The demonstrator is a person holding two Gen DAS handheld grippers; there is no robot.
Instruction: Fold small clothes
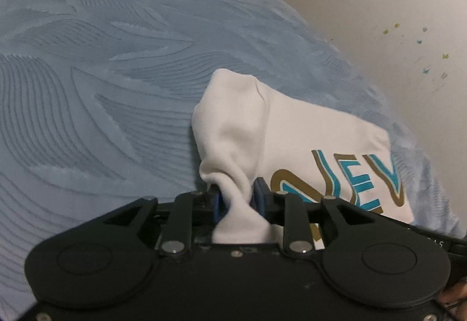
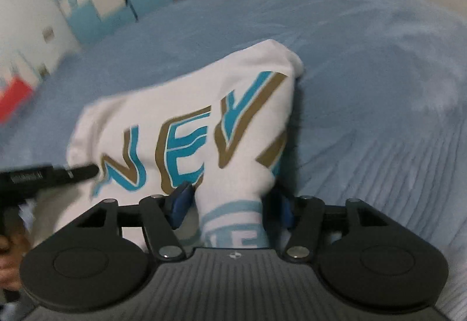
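I find the left gripper (image 1: 237, 198) closed tight on a twisted bunch of the white sweatshirt (image 1: 292, 131), its blue pads (image 1: 217, 205) pressing the cloth from both sides. The garment is soft, thick knit, matte, with rounded folds and a sleeve seam visible near its upper edge. Teal and gold block letters (image 1: 350, 178) run across its front.

In the right wrist view, my right gripper (image 2: 230, 204) also holds the sweatshirt (image 2: 181, 105); a gathered band of fabric sits between its blue pads (image 2: 179, 205), which stand moderately apart around it. The printed letters (image 2: 192, 145) show plainly here.

The sweatshirt hangs partly lifted over a blue bedspread (image 1: 102, 87), plush, with embossed ribbed leaf patterns. A cream wall (image 1: 379, 14) borders the bed.
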